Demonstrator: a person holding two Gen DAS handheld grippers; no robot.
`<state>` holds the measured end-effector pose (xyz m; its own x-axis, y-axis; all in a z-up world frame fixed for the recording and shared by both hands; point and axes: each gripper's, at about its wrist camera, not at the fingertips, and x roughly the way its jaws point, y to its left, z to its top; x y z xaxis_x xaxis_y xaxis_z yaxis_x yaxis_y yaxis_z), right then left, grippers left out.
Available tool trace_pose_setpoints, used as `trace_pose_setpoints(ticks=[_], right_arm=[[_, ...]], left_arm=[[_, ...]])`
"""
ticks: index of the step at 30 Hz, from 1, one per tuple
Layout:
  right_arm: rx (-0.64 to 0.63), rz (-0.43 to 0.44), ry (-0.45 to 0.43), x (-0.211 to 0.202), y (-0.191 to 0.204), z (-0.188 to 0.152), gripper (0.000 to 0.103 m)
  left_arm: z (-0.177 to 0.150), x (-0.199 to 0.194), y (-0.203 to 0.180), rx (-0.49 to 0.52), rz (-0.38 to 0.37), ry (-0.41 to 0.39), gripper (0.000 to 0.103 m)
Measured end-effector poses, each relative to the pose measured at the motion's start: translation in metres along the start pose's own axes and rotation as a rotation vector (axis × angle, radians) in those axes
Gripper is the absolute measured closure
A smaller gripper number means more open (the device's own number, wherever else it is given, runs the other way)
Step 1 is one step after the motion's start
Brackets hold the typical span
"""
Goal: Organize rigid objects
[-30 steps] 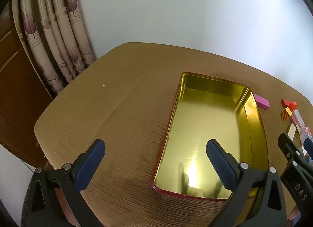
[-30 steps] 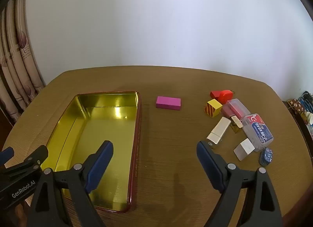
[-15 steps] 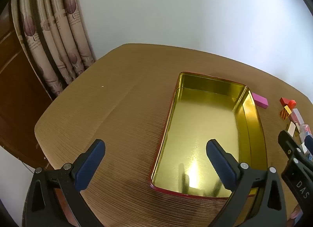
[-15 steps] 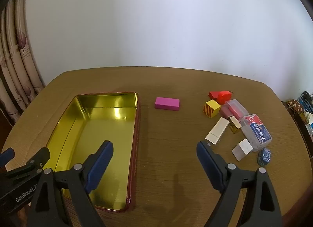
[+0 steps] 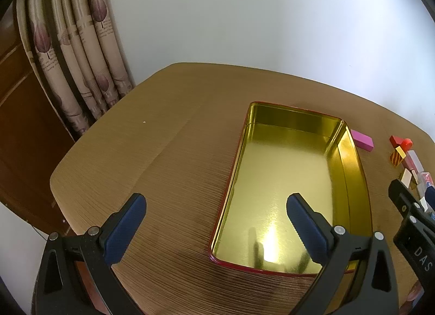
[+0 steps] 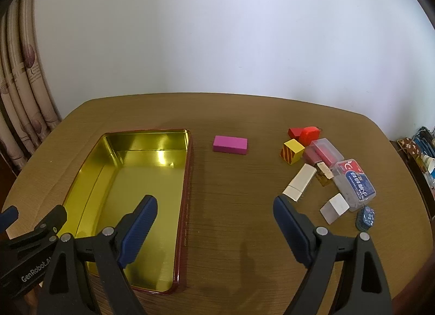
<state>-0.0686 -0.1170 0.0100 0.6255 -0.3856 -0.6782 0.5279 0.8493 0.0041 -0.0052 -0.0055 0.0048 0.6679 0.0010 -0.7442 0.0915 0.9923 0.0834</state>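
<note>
The wooden table [image 6: 239,233] carries a golden tin [image 6: 187,179] on its left part, and nothing lies inside it. The left gripper [image 5: 214,218] is spread wide and holds nothing, above the tin's near left edge. The right gripper [image 6: 214,217] is also spread wide and holds nothing. A pink block [image 6: 230,144] lies just right of the tin. Farther right is a cluster: a clear box with blue label [image 6: 356,183], a striped yellow cube [image 6: 292,151], white blocks [image 6: 299,182], red pieces [image 6: 304,133]. In the left view this cluster is partly cut off.

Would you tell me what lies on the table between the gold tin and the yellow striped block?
Only the pink block lies between the gold tin and the yellow striped block, seen clearest in the right wrist view.
</note>
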Motion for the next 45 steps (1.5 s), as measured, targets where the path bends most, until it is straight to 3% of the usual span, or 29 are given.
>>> trace_pose_setpoints(ticks=[14, 25, 37, 41, 45], right_arm=[[0.009, -0.010, -0.006, -0.006, -0.002, -0.002, 0.014], [0.041, -0.047, 0.002, -0.009, -0.026, -0.005, 0.014], [0.048, -0.044, -0.003, -0.011, -0.030, -0.006, 0.014], [0.053, -0.043, 0.000, -0.010, -0.036, -0.003, 0.014], [0.049, -0.059, 0.026, -0.006, -0.047, -0.006, 0.014]], left_arm=[[-0.001, -0.003, -0.004, 0.025, 0.007, -0.021, 0.001], [-0.009, -0.010, -0.023, 0.095, -0.017, -0.041, 0.001], [-0.011, -0.012, -0.024, 0.095, -0.019, -0.043, 0.001], [-0.013, -0.015, -0.023, 0.097, -0.105, -0.038, 0.001], [-0.019, -0.022, -0.023, 0.063, -0.276, -0.057, 0.001]])
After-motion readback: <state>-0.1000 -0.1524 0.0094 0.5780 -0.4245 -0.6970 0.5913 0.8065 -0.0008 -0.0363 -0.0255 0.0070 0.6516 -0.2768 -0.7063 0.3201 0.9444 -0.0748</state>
